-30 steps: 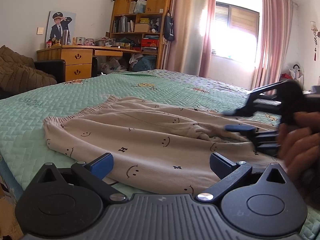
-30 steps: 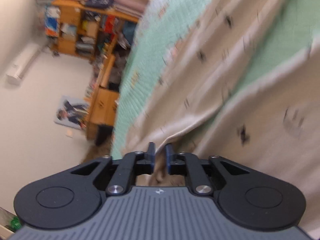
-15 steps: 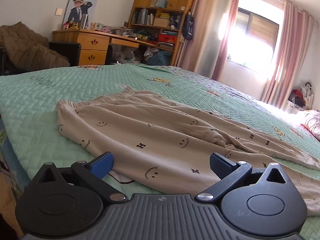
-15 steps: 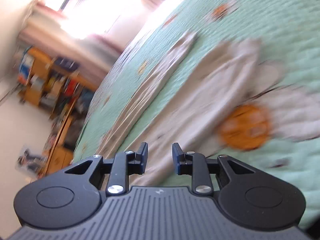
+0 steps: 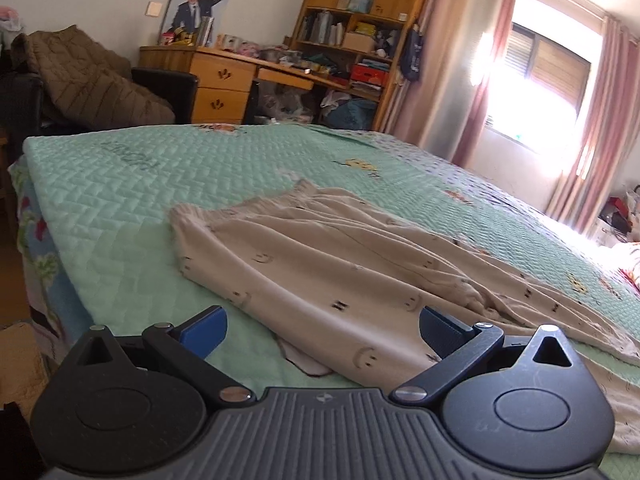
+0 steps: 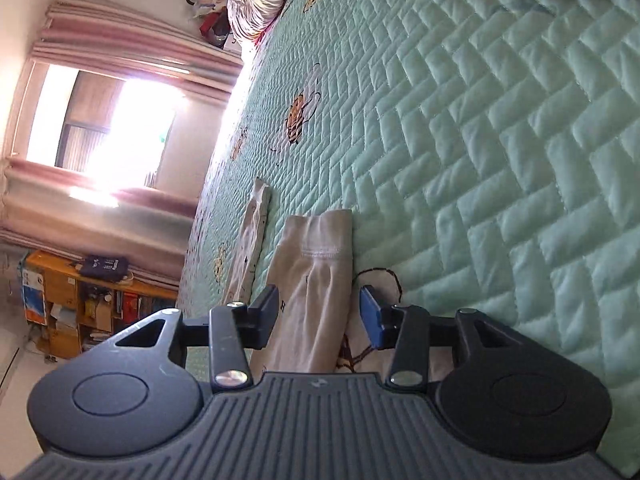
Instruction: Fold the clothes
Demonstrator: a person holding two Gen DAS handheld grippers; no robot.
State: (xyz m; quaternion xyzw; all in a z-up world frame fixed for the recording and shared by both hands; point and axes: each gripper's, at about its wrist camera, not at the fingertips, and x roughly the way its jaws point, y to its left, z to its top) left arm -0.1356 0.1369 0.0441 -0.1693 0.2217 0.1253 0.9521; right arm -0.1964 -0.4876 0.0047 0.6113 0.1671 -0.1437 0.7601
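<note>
Beige cotton pyjama trousers (image 5: 328, 264), printed with small smiley faces and letters, lie spread out on the bed in front of you, waistband at the far left and the legs running off to the right. The fabric is rumpled, with long folds across the upper leg. In your right wrist view one trouser cuff (image 6: 316, 252) with its stitched hem lies flat just ahead, and the second leg (image 6: 252, 240) lies beside it, apart by a narrow strip of bedding.

Your left gripper (image 5: 323, 326) sits low at the near edge of the trousers with its blue-padded fingers (image 5: 204, 326) spread wide; the cloth lies between and beyond them, and they hold nothing. Your right gripper (image 6: 319, 316) is turned on its side over the cuff end, fingers apart on either side of the leg, not closed on it.

Under the trousers is a mint-green quilted bedspread (image 5: 132, 208) with embroidered bees (image 6: 300, 114). Beyond the bed stand a wooden desk (image 5: 224, 80) and a crowded bookshelf (image 5: 356, 24), a framed portrait (image 5: 196, 4) on the wall, a brown quilted coat (image 5: 92, 76) on a dark chair at far left, and pink curtains (image 5: 480, 80) around the bright window (image 5: 532, 80).
</note>
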